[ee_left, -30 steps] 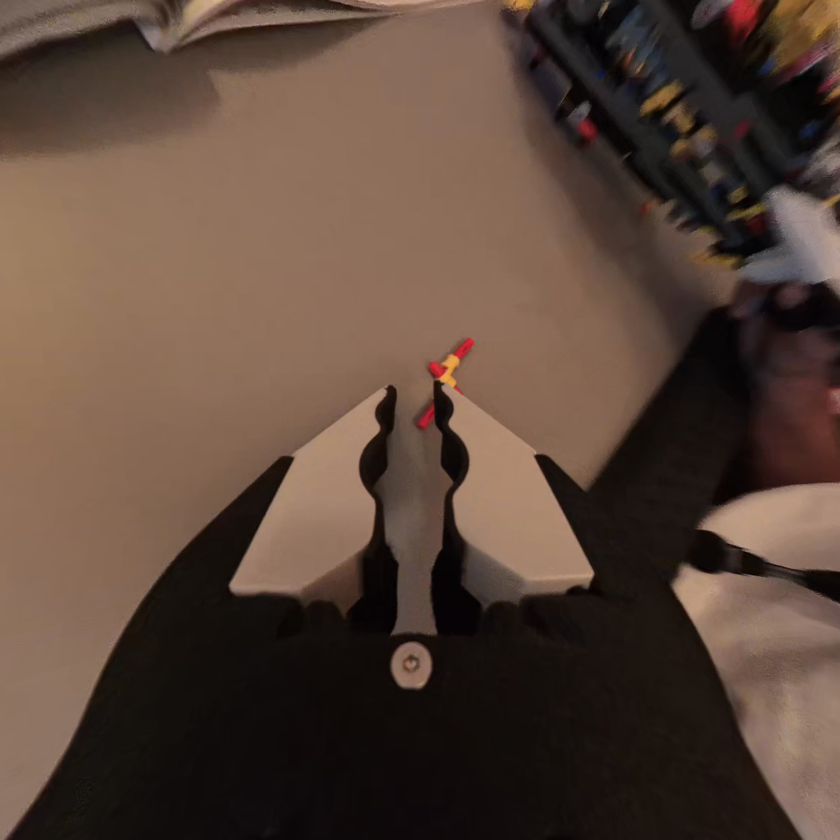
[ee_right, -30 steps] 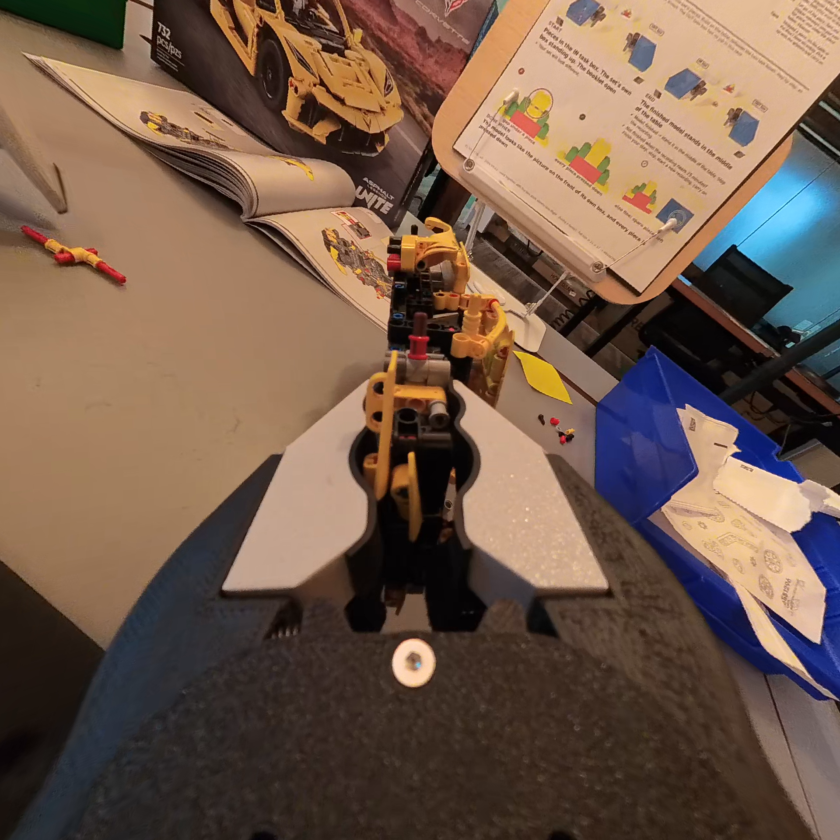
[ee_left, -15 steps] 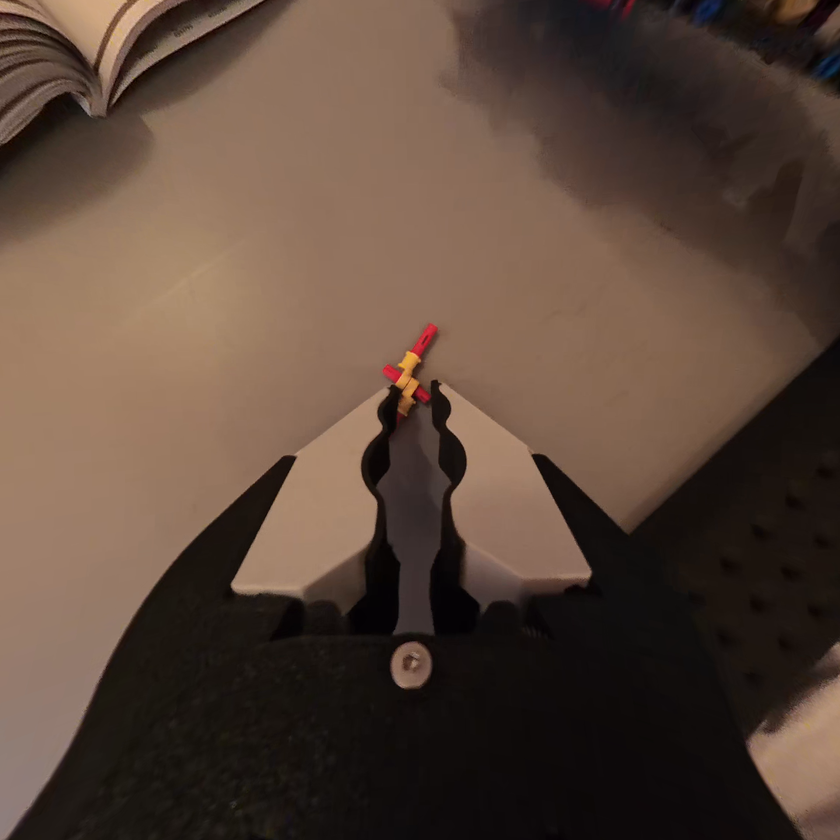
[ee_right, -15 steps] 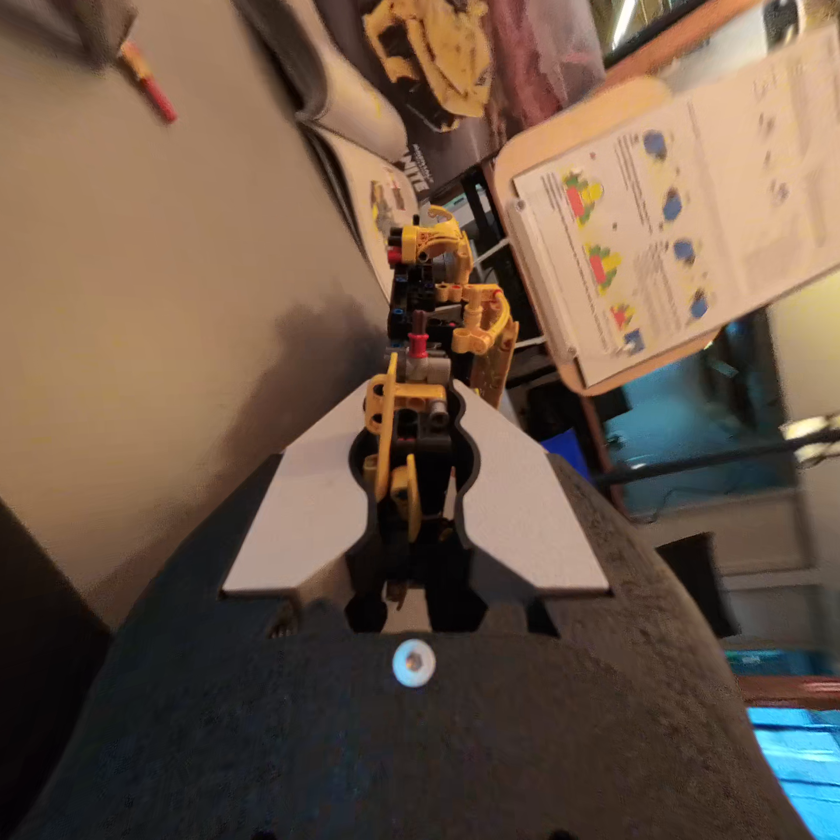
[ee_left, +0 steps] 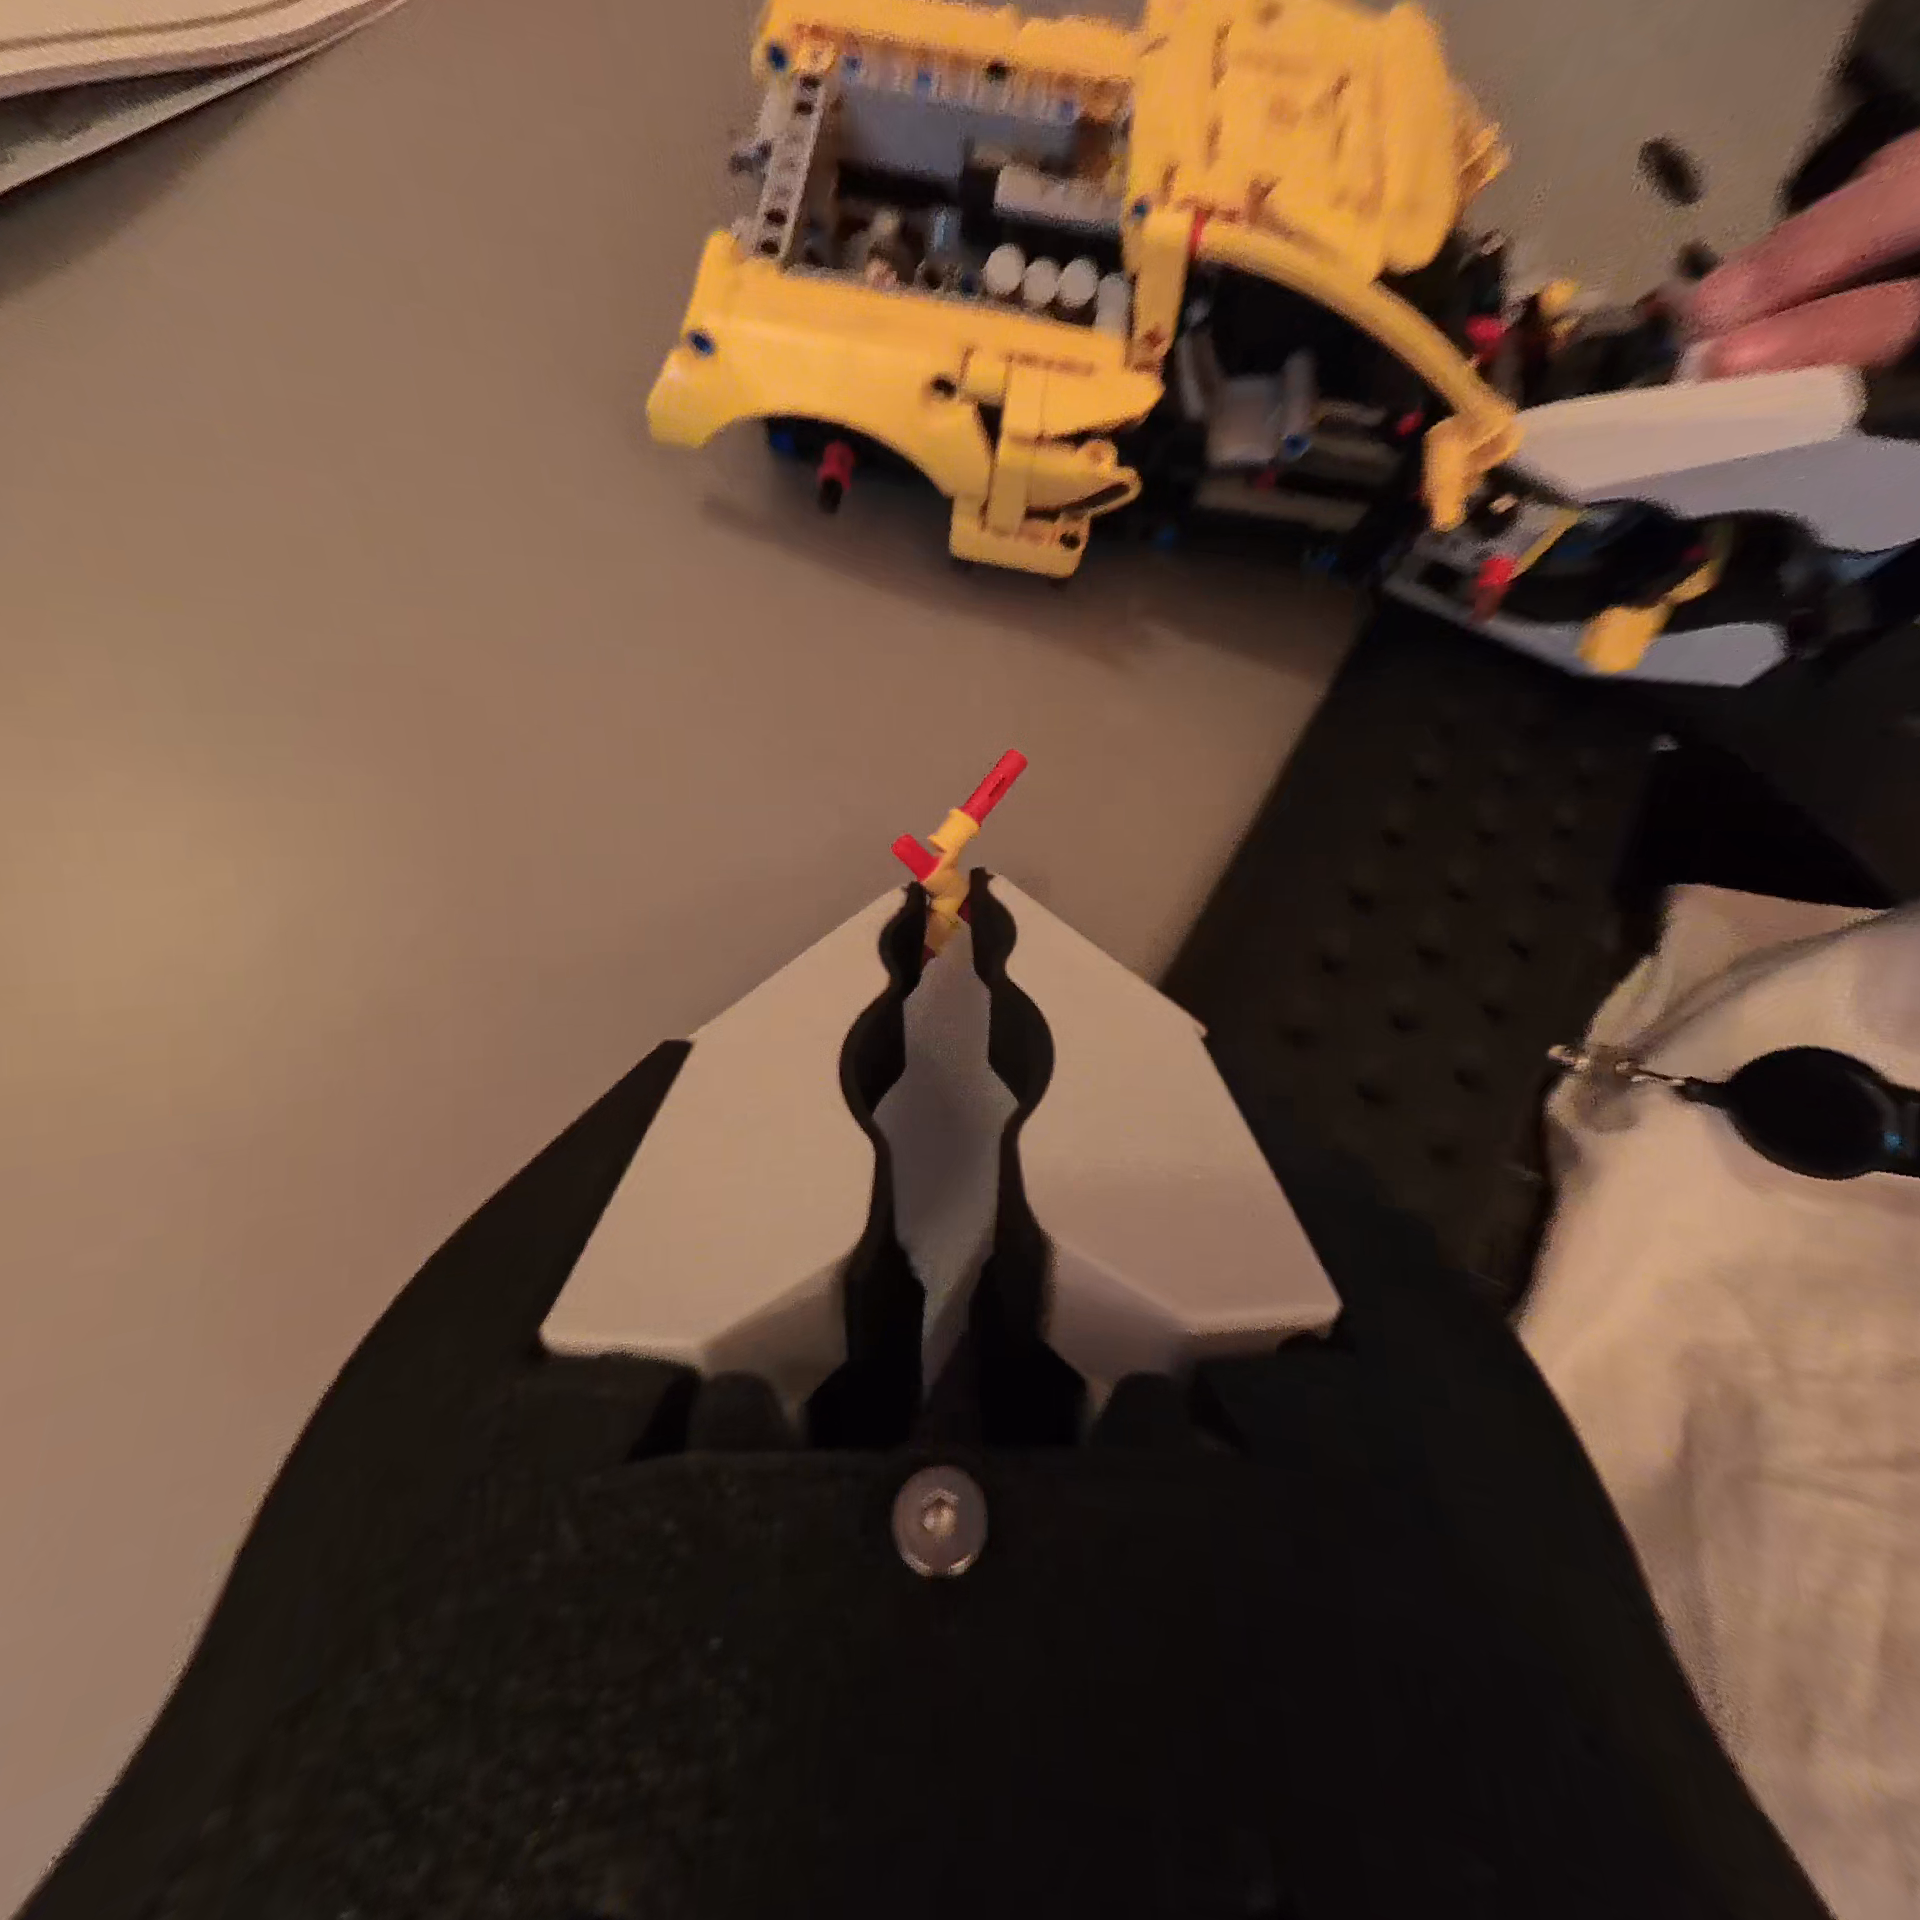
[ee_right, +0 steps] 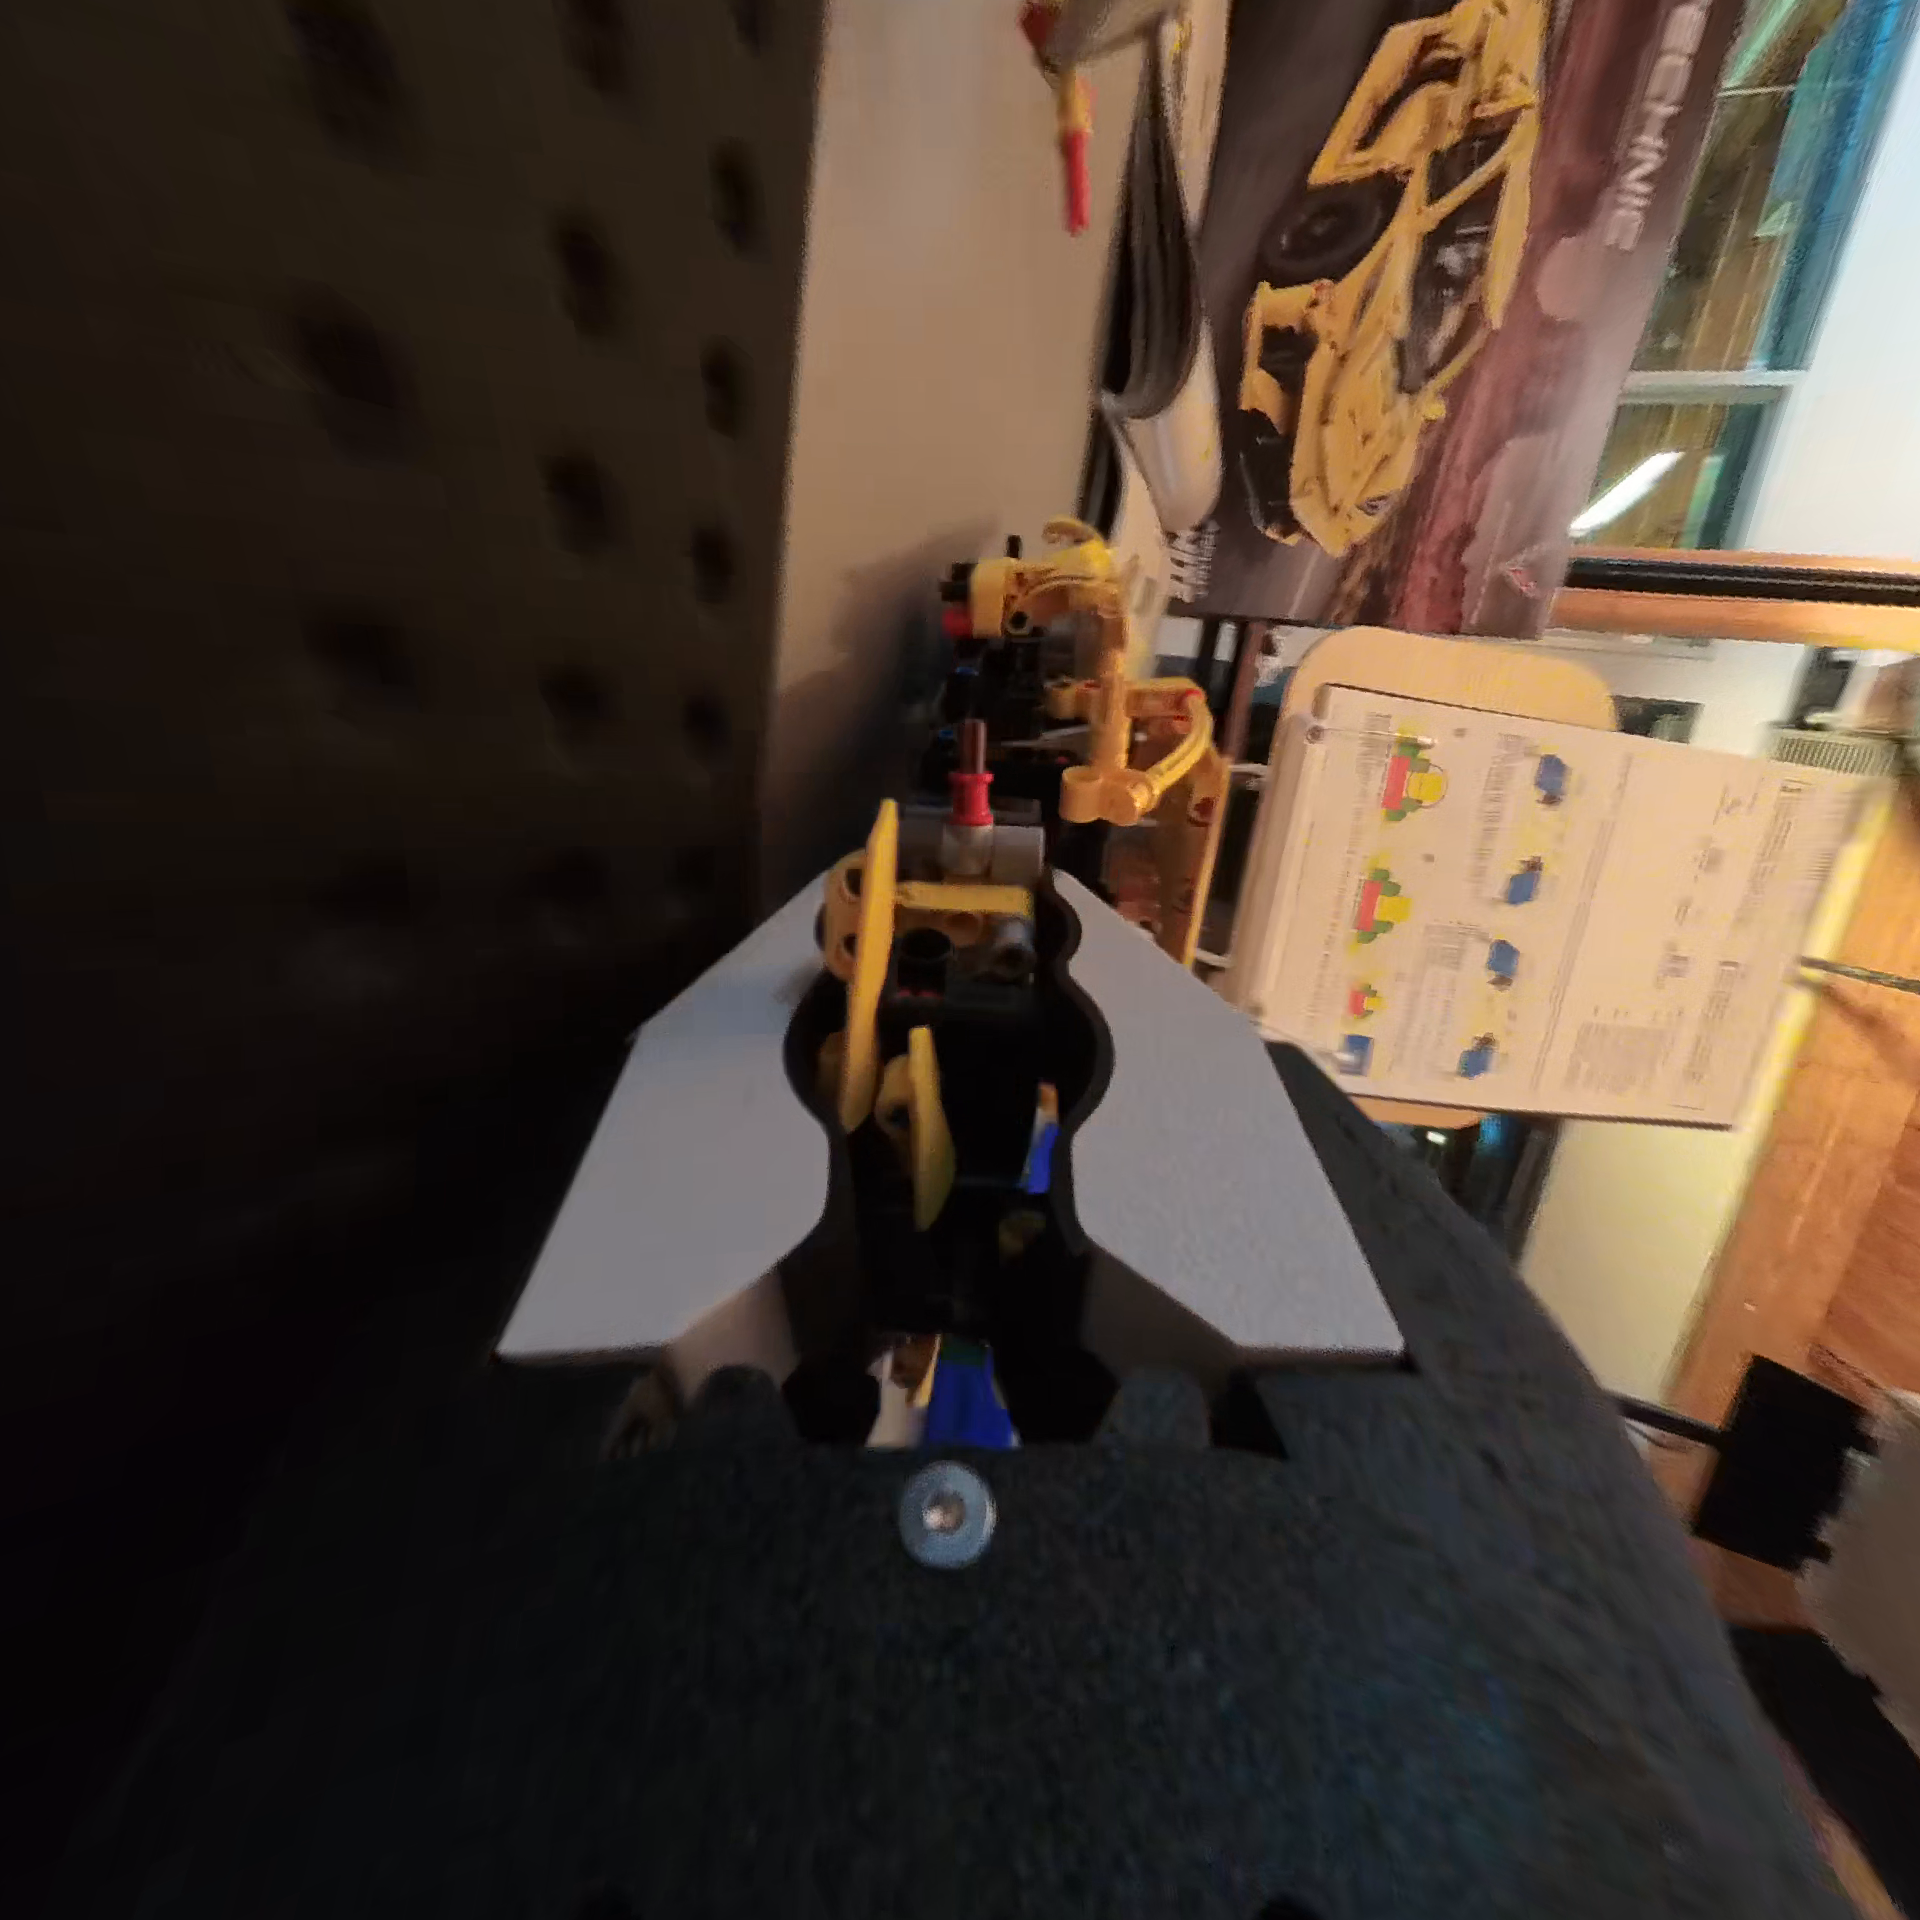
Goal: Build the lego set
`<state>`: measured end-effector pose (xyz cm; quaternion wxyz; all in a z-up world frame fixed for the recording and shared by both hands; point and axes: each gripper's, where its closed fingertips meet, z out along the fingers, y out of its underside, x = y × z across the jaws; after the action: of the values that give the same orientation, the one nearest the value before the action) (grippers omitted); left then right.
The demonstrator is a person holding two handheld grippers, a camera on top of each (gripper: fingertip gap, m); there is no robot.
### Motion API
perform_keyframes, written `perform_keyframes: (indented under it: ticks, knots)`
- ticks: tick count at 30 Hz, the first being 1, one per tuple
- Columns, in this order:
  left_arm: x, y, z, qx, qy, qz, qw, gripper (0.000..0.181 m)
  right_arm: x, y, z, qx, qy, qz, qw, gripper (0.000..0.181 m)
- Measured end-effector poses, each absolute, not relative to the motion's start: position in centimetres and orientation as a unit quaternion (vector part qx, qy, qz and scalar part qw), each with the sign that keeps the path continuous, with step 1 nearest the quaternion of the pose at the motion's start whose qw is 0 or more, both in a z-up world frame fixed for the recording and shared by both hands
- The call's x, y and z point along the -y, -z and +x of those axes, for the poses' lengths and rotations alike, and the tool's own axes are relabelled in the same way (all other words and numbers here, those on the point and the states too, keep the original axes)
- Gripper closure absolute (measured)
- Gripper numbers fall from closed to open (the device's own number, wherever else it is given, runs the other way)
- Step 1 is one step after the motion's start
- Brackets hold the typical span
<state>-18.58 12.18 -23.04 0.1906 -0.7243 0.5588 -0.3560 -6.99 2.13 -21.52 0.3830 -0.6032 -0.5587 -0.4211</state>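
A small red-and-yellow cross-shaped lego axle piece (ee_left: 958, 836) is pinched at the very tips of the left gripper (ee_left: 943, 891), jaws narrowed on it, held just above the beige tabletop (ee_left: 364, 727). The partly built yellow lego car model (ee_left: 997, 301) is seen beyond the piece, its rear end clamped in the right gripper (ee_right: 940, 914), whose jaws are spread only as far as the model's width. In the right wrist view the model is tilted sideways, with the open instruction booklet (ee_right: 1169, 416) and the printed lego box (ee_right: 1455, 312) behind it. A black perforated mat (ee_left: 1455, 935) lies beside the table edge, right of the piece.
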Motion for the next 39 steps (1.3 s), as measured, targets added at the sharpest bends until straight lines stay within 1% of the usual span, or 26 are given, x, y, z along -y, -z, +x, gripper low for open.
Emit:
perform_keyframes:
  ticks: [3,6,10,15,17,19,20,21,24,25,28,29,31,32,33,35,36,37,38,39]
  knots:
    - [-10.6,22.0,-17.9,-0.560,0.402,-0.699,0.192,0.174,-1.1,21.9,-7.3,0.570,0.403,-0.612,0.371,0.145]
    - [-9.4,21.1,-17.3,-0.576,0.421,-0.667,0.211,0.173,-0.6,22.0,-7.3,0.579,0.387,-0.621,0.360,0.142]
    - [-9.5,19.9,-17.1,-0.588,0.412,-0.647,0.255,0.174,-0.5,21.5,-7.2,0.588,0.417,-0.594,0.356,0.134]
    - [-9.3,17.8,-16.8,-0.572,0.451,-0.628,0.274,0.174,-0.2,21.0,-7.7,0.615,0.452,-0.542,0.351,0.123]
    - [-9.1,17.6,-16.7,-0.572,0.458,-0.624,0.271,0.174,0.3,20.8,-8.2,0.634,0.430,-0.538,0.350,0.119]
    - [-9.0,17.6,-16.5,-0.571,0.459,-0.624,0.271,0.174,0.4,20.4,-7.9,0.613,0.352,-0.618,0.346,0.103]
    - [-8.9,17.6,-16.5,-0.572,0.459,-0.624,0.268,0.174,0.3,20.1,-7.8,0.597,0.305,-0.656,0.346,0.090]
    - [-8.8,17.7,-16.4,-0.573,0.459,-0.625,0.266,0.173,0.4,20.1,-7.7,0.585,0.267,-0.685,0.343,0.085]
    - [-8.6,17.8,-16.4,-0.572,0.464,-0.623,0.264,0.174,1.8,21.5,-7.7,0.579,0.166,-0.730,0.323,0.093]
    - [-8.5,17.7,-16.3,-0.572,0.468,-0.620,0.265,0.174,2.4,21.8,-7.8,0.579,0.138,-0.738,0.317,0.099]
    - [-8.1,16.9,-16.2,-0.574,0.480,-0.601,0.281,0.174,3.8,21.4,-7.7,0.551,0.074,-0.770,0.313,0.095]
    - [-7.9,16.5,-16.1,-0.575,0.487,-0.591,0.290,0.174,4.0,21.0,-7.8,0.534,0.050,-0.783,0.315,0.096]
    - [-7.3,15.5,-15.9,-0.578,0.500,-0.563,0.315,0.174,3.3,18.8,-8.6,0.476,-0.008,-0.807,0.351,0.107]
    - [-7.0,15.0,-15.7,-0.581,0.503,-0.549,0.327,0.174,2.5,17.2,-9.7,0.429,-0.064,-0.820,0.374,0.115]
    - [-6.7,14.7,-15.6,-0.586,0.503,-0.539,0.337,0.174,1.3,15.7,-10.5,0.366,-0.125,-0.832,0.398,0.120]
    - [-6.4,14.1,-15.4,-0.595,0.496,-0.524,0.356,0.174,-1.3,13.7,-12.0,0.241,-0.252,-0.836,0.423,0.120]
    - [-6.3,13.8,-15.4,-0.599,0.492,-0.517,0.363,0.174,-2.1,12.9,-13.0,0.204,-0.326,-0.819,0.425,0.119]
    - [-6.1,13.6,-15.4,-0.605,0.486,-0.512,0.368,0.174,-2.4,12.0,-14.2,0.186,-0.401,-0.791,0.423,0.126]
    - [-5.9,13.5,-15.5,-0.609,0.481,-0.508,0.373,0.174,-3.0,11.7,-14.8,0.165,-0.446,-0.778,0.409,0.137]
    - [-5.8,13.4,-15.5,-0.613,0.475,-0.505,0.378,0.174,-3.6,11.8,-15.3,0.148,-0.476,-0.774,0.391,0.138]
